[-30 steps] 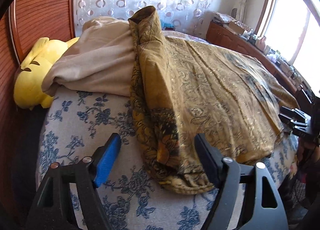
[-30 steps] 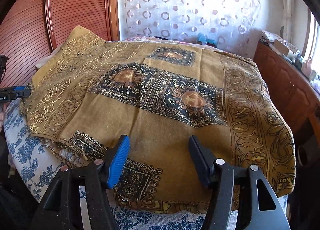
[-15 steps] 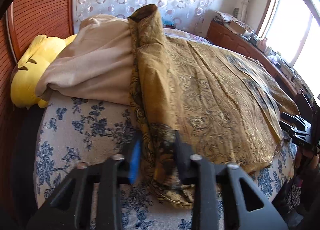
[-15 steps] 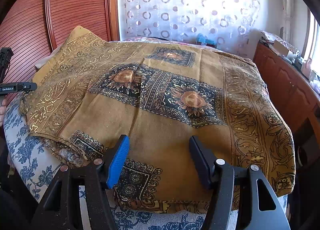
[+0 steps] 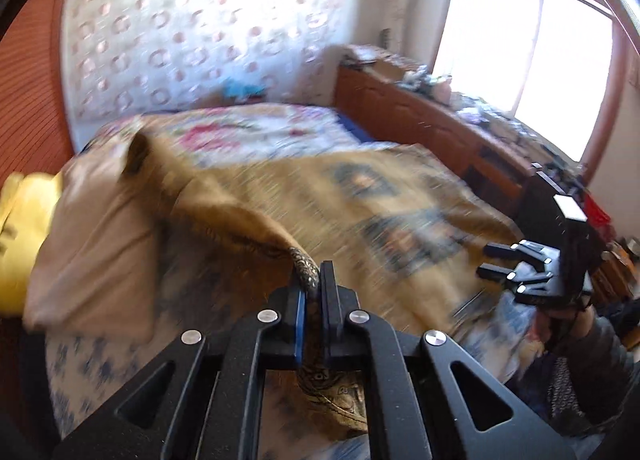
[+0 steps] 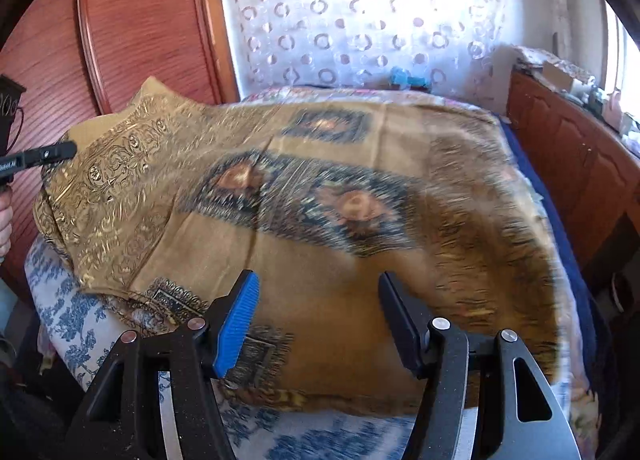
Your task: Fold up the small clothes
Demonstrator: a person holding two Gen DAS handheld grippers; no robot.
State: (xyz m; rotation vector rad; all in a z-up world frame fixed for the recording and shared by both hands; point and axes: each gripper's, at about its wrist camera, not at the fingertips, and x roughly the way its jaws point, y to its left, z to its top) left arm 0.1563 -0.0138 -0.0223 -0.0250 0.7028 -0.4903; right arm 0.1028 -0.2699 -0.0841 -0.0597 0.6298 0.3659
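Your left gripper (image 5: 313,284) is clamped on a corner of the gold patterned cloth (image 6: 320,219); its jaws have just been closing, and a pinched fold of the fabric stands between the pads and trails below them. From that corner the cloth rises off the bed (image 6: 64,300) in a raised ridge, while the rest of it lies spread across the blue-flowered cover. Your right gripper (image 6: 316,320) stands with its jaws well apart above the near edge of the cloth; nothing sits between the fingers, and the blue pad (image 6: 236,324) appears clear of the fabric, though blur makes contact hard to judge. In the left wrist view the right gripper shows at the right side, near the cloth's far edge. A beige pillow (image 5: 92,244) lies at the left beside a yellow plush (image 5: 20,244), the cloth's upper corner draped against the pillow. A wooden headboard (image 6: 132,27) and a circle-patterned curtain (image 6: 360,19) stand behind the bed.
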